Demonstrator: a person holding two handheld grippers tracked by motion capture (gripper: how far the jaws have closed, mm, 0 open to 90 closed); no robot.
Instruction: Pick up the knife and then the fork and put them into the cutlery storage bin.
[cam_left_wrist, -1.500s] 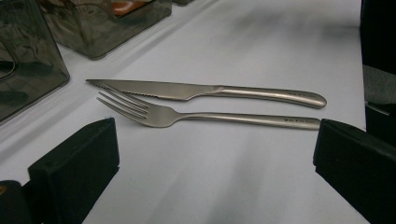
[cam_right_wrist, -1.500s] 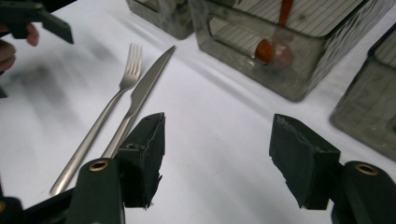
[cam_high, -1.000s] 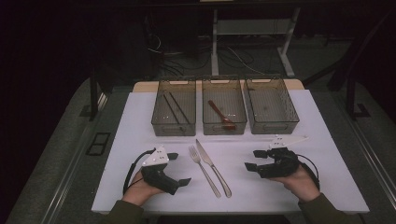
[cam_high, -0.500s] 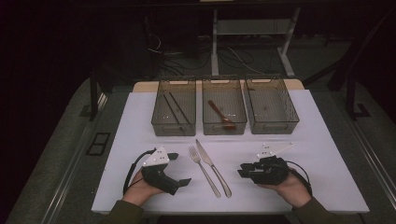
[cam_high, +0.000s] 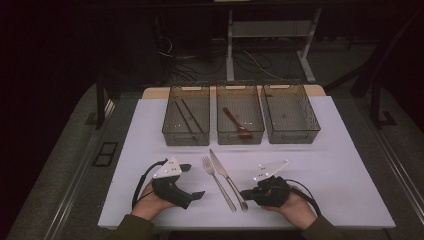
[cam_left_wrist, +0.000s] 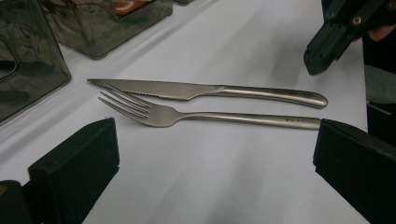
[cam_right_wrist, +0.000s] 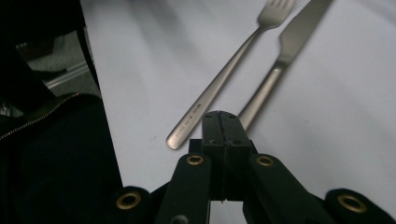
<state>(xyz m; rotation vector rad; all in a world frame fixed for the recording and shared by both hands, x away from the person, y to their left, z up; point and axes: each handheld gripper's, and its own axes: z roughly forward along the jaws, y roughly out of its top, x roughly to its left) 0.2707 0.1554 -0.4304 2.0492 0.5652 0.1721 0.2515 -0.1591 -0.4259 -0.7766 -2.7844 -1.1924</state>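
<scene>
Here, steel knife, serrated blade, beside fork

We see matte black grippers: left gripper and right gripper, each topped with a grey three-cornered plate, black cable looping behind. Brass-coloured rivets on the linkage, square black pads. Dark olive sleeves, zip visible.

A steel knife and fork lie flat, side by side, on the white table.
</scene>
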